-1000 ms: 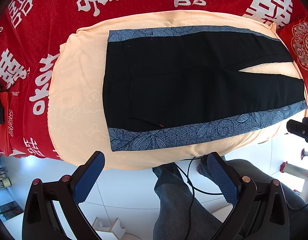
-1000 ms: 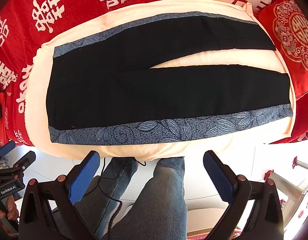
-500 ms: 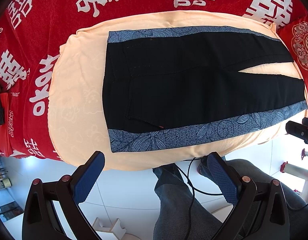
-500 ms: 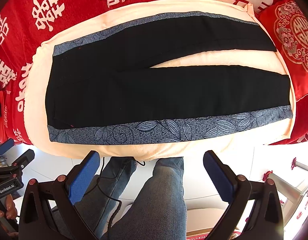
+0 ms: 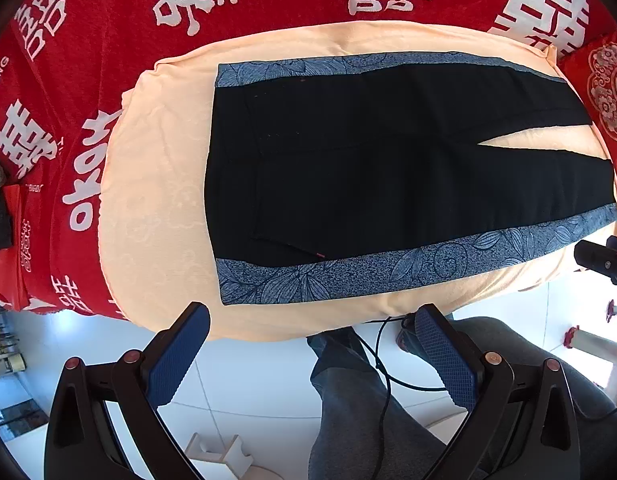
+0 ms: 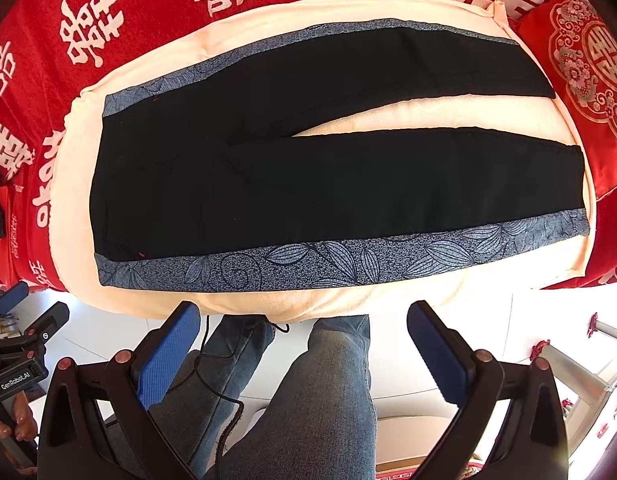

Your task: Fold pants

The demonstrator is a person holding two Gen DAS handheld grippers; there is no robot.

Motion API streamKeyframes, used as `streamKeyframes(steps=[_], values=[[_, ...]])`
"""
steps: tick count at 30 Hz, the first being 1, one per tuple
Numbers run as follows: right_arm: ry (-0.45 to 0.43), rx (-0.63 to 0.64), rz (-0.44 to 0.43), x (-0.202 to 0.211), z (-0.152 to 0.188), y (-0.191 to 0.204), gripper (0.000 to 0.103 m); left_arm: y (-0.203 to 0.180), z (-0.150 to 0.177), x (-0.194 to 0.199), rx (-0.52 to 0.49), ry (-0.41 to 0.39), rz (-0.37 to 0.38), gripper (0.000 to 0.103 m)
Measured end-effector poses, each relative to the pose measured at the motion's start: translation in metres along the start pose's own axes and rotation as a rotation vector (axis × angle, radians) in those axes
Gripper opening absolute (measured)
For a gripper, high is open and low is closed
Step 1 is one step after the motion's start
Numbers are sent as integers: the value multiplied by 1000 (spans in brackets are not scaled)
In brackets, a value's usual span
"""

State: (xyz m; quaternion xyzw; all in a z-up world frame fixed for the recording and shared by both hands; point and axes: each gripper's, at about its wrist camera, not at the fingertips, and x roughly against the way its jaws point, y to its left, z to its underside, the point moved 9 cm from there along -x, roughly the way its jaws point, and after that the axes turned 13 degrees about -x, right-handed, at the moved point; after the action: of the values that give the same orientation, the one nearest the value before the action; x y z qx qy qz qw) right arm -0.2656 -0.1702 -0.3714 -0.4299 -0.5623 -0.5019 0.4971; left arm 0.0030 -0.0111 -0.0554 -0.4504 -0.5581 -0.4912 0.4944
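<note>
Black pants [image 5: 368,168] [image 6: 308,184] with blue leaf-patterned side stripes lie flat and spread out on a peach towel [image 5: 156,184] [image 6: 408,116]. The waist is at the left, the two legs run to the right with a narrow gap between them. My left gripper [image 5: 312,314] is open, held above the floor short of the towel's near edge, by the waist end. My right gripper [image 6: 302,310] is open too, short of the near edge by the middle of the near leg. Neither touches the cloth.
A red cover with white characters [image 5: 108,20] [image 6: 88,28] spreads under the towel. A red embroidered cushion [image 6: 588,64] lies at the right end. The person's legs in jeans [image 6: 328,392] and a black cable [image 5: 382,364] are below, over white floor tiles.
</note>
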Motion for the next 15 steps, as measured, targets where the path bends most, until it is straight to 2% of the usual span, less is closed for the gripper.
streamKeyframes(steps=[15], values=[[6,13,-32,2,-17,-11,103,-2,-11,2,65,8,-20,103]])
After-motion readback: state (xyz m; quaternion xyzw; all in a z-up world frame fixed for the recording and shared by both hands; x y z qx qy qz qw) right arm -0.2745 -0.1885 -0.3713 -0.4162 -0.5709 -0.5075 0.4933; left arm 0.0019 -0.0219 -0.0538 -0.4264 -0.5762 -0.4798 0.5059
